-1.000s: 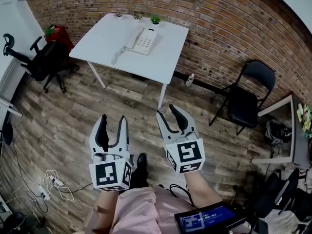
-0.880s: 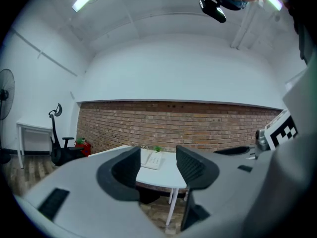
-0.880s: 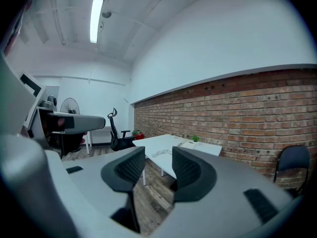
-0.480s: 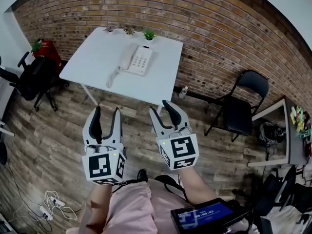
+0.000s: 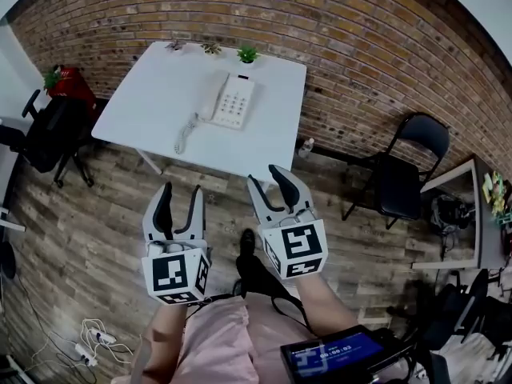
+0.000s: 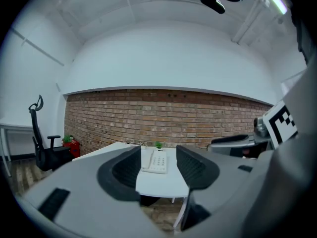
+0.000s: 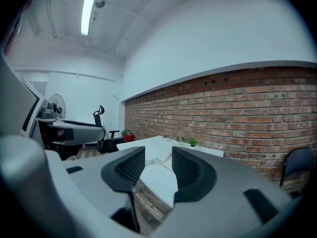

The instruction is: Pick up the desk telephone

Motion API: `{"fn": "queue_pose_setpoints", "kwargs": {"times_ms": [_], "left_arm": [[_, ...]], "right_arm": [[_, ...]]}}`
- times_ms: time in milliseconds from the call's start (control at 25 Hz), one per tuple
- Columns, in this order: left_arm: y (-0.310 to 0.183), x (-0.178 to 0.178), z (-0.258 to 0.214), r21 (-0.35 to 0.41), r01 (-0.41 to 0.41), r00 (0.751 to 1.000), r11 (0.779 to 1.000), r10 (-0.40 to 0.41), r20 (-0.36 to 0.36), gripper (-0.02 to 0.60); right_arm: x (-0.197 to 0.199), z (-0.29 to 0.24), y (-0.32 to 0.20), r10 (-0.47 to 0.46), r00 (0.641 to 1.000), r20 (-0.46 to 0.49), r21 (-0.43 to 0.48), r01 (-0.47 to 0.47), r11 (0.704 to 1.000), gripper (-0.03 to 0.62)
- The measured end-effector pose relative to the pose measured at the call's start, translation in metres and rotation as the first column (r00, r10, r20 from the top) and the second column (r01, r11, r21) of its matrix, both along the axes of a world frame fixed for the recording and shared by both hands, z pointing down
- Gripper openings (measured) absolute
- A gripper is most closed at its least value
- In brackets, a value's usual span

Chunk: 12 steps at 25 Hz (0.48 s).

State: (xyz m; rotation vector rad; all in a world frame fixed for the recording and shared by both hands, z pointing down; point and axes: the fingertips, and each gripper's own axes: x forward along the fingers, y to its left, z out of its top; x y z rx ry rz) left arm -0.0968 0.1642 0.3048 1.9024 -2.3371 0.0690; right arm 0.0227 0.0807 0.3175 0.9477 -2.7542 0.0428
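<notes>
Distance separates us from the desk telephone (image 5: pixel 230 102), which lies on the white table (image 5: pixel 144 110) set against the brick wall (image 5: pixel 360 46), well apart from both of our grippers. Its handset (image 5: pixel 211 95) rests on the left side of the body with the keypad to the right of it, and the coiled cord (image 5: pixel 185 132) trails across the tabletop toward the near edge. A small green potted plant (image 5: pixel 248 54) stands at the table's far edge, just beyond the phone, with two more small pots to its left. We hold the left gripper (image 5: pixel 182 189) and the right gripper (image 5: pixel 266 174) side by side above the wood-plank floor (image 5: pixel 80 214), short of the table's near edge, both pointing toward it. In the left gripper view the jaws stand partly apart with nothing between the pads, and the telephone shows far off through the gap. In the right gripper view the jaws likewise stand apart and hold nothing, with the table's corner showing beyond them. A black folding chair (image 5: pixel 400 170) stands by the wall to the right of the table, and a black office chair (image 5: pixel 48 130) stands to its left.
</notes>
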Motion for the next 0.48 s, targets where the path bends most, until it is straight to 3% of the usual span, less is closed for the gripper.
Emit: {"fn": "queue_pose_setpoints", "kwargs": {"times_ms": [480], "left_arm": [[-0.116,-0.049,0.028,-0.055,-0.045,0.999,0.997,0.044,-0.014,0.236]], "right_arm": [[-0.049,0.023,-0.114,0.031,0.999,-0.019,-0.037,-0.032,0.999,0.175]]}}
